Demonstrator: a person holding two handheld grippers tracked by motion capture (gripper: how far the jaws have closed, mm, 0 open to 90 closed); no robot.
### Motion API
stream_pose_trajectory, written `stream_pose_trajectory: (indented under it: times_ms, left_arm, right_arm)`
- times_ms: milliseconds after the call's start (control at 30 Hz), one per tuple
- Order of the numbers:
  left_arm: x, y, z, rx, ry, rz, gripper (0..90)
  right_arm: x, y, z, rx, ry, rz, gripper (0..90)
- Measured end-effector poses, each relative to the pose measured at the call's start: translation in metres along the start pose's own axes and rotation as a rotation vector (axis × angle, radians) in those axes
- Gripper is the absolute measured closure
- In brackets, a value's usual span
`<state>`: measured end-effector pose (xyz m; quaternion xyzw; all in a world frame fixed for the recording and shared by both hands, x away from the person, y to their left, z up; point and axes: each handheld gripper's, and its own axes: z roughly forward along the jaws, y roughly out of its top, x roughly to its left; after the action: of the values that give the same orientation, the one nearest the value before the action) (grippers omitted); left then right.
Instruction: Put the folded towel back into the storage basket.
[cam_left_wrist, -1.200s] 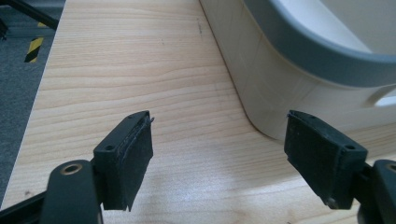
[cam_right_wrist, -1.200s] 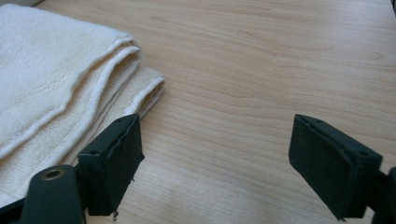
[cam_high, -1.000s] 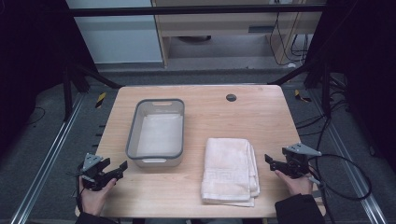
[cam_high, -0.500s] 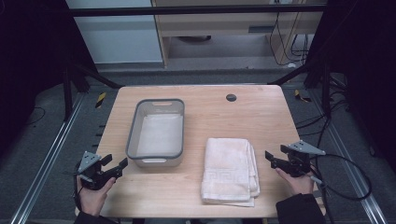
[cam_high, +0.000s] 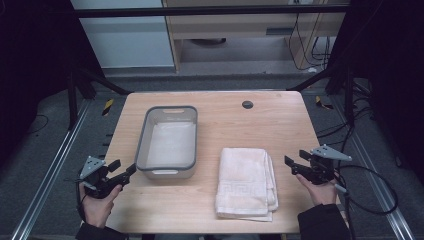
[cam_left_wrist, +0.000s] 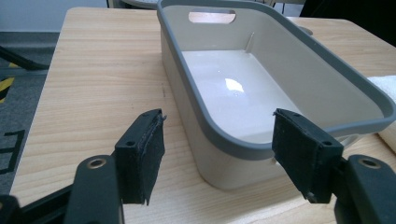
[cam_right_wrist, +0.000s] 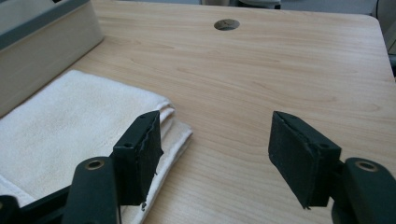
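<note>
A grey-rimmed, cream plastic bin (cam_high: 141, 135) stands empty on the left half of the wooden table. A folded cream towel (cam_high: 246, 182) lies to its right near the front edge. My left gripper (cam_high: 125, 172) is held open just off the bin's near left corner. In the left gripper view its jaws (cam_left_wrist: 224, 154) frame the corner of the bin (cam_left_wrist: 327, 70) with nothing between them. At the towel's right side my right gripper (cam_high: 295, 162) is open too. The right gripper view has its jaws (cam_right_wrist: 217, 158) apart over bare wood beside the towel's (cam_right_wrist: 70, 126) folded edge.
A round cable hole (cam_high: 247, 104) sits in the table's far right part, the hole (cam_right_wrist: 226, 24) also showing beyond the right jaws. The bin's wall (cam_right_wrist: 42, 42) rises behind the towel. Dark frame rails and cables surround the table (cam_high: 280, 125).
Both grippers have only drifted slightly at the table's front corners; their jaws stay open. The bin and towel have not moved.
</note>
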<state>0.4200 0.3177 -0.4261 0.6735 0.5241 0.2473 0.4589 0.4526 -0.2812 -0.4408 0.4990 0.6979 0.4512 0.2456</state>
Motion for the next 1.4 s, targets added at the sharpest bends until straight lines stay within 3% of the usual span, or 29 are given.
stream_pose_trajectory:
  times_ms: [300, 467, 633, 1033, 1400]
  left_arm:
    - [-0.015, 0.008, 0.004, -0.006, -0.042, 0.030, 35.0]
    - [-0.026, 0.013, 0.007, -0.002, -0.070, 0.041, 35.2]
    - [-0.041, 0.017, 0.012, -0.007, -0.092, 0.066, 35.1]
    - [-0.068, 0.027, 0.023, -0.014, -0.141, 0.100, 34.9]
    - [-0.102, 0.033, 0.038, -0.004, -0.186, 0.150, 34.6]
  right_arm:
    - [0.007, 0.012, 0.003, -0.016, 0.024, -0.014, 35.5]
    - [0.009, 0.019, 0.003, -0.028, 0.032, 0.005, 35.1]
    - [0.013, 0.028, 0.003, -0.055, 0.050, 0.009, 34.1]
    - [0.020, 0.040, 0.010, -0.057, 0.059, -0.014, 31.0]
    - [0.024, 0.052, 0.014, -0.076, 0.076, -0.018, 28.8]
